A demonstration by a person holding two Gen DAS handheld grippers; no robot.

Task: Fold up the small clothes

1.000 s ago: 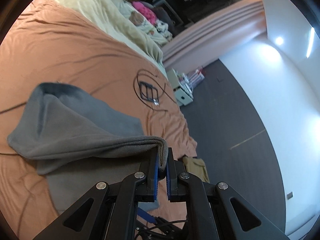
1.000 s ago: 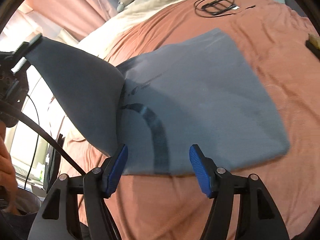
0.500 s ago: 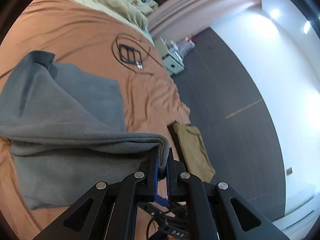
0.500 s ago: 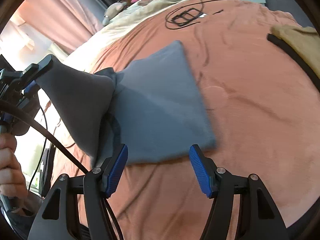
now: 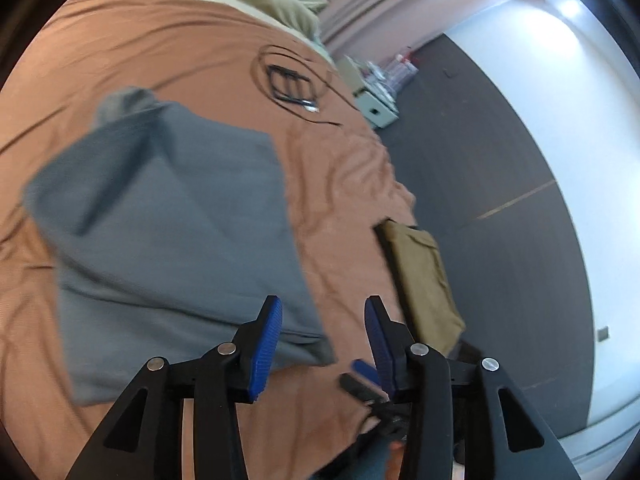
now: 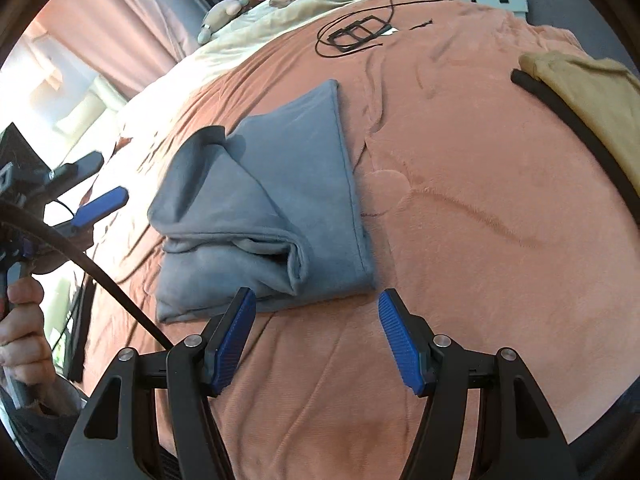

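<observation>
A grey garment (image 6: 276, 208) lies folded over on the orange bedspread (image 6: 460, 208); its top layer is rumpled near the front edge. It also shows in the left wrist view (image 5: 172, 232), blurred. My left gripper (image 5: 323, 328) is open and empty, just above the garment's near corner. It also shows at the left of the right wrist view (image 6: 94, 190). My right gripper (image 6: 317, 320) is open and empty, just in front of the garment's front edge.
A folded tan garment (image 6: 592, 92) on a black one (image 6: 576, 128) lies at the bed's right edge, also in the left wrist view (image 5: 428, 272). A coiled black cable (image 6: 356, 36) lies farther back. Beyond it are a pale blanket (image 6: 280, 12) and dark floor (image 5: 500, 160).
My left gripper has opened and let go of the grey garment, whose lifted layer has dropped flat onto the rest. The right gripper has drawn back a little.
</observation>
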